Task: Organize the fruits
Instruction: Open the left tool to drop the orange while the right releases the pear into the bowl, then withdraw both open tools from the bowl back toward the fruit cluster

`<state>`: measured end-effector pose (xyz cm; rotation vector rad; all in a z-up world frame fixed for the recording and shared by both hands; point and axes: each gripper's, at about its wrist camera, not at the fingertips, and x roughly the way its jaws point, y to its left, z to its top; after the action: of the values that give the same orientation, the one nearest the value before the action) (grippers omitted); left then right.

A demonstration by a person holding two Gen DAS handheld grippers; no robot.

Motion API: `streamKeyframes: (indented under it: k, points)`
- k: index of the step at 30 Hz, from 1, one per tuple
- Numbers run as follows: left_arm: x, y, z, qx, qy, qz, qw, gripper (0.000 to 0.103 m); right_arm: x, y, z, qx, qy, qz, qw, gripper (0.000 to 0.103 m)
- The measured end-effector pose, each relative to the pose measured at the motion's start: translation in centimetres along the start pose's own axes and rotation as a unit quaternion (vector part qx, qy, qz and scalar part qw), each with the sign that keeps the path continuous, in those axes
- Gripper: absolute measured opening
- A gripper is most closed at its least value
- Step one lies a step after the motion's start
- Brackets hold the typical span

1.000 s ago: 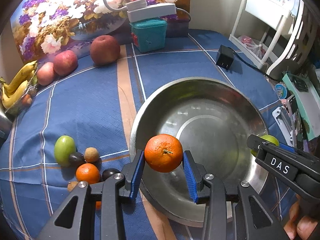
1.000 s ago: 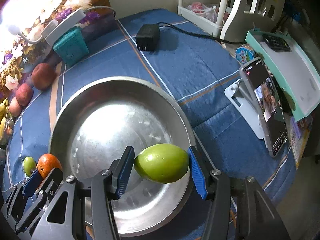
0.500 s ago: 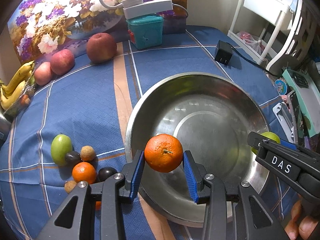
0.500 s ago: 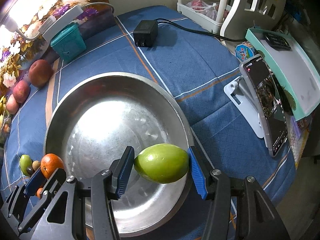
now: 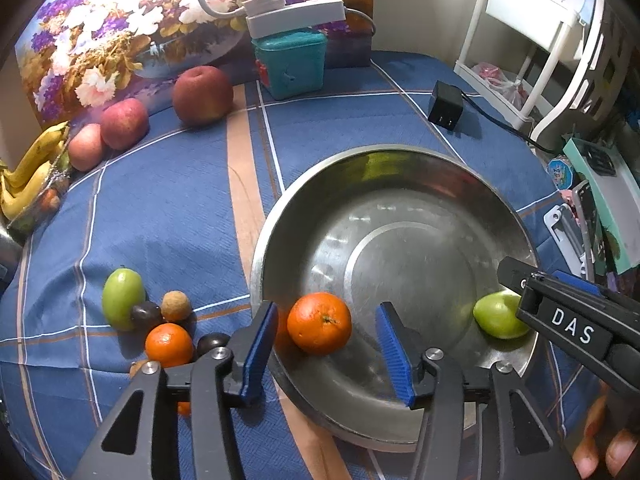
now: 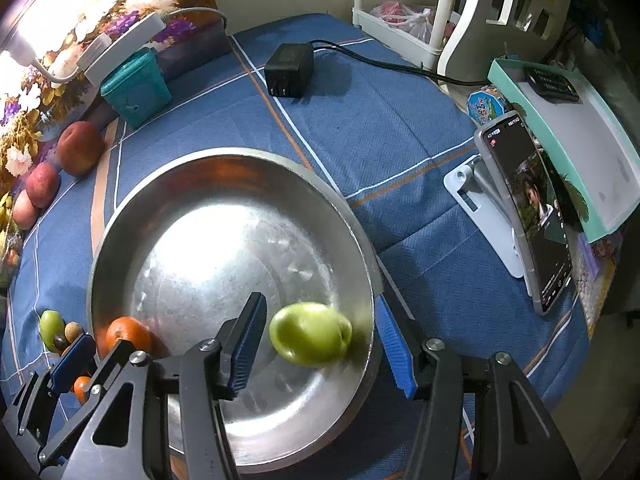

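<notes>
Fruits sit in and around the steel bowl (image 5: pixel 400 168) on the blue checked cloth (image 5: pixel 168 216). From the left wrist, the left gripper (image 5: pixel 326 344) is released, its jaws opening, and the orange (image 5: pixel 319 323) lies between the blue pads touching neither, low on the bowl's near inner wall. A green fruit (image 5: pixel 496 314) rests at the bowl's right side beside the right gripper's black finger. Outside, left of the bowl, small fruits (image 5: pixel 160 320) cluster; apples (image 5: pixel 202 94) and bananas (image 5: pixel 28 172) lie farther back. From the right wrist, the right gripper (image 6: pixel 320 344) is also let go, jaws opening, the green fruit blurred between its pads, inside the bowl.
</notes>
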<state>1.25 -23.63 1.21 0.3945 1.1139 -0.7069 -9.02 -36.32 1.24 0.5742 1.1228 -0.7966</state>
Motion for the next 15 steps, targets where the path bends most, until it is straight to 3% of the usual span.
streamKeyframes:
  k: [7,15]
  points:
    - [-0.9,1.0,0.1,-0.021,-0.006,0.001,0.9998,0.059,-1.2,0.2,0.0,-0.005,-0.018,0.003,1.0,0.062]
    - [-2.0,4.3,0.2,-0.08,-0.013,0.009,0.9967,0.059,-2.1,1.0,-0.3,-0.012,-0.027,0.002,1.0,0.062]
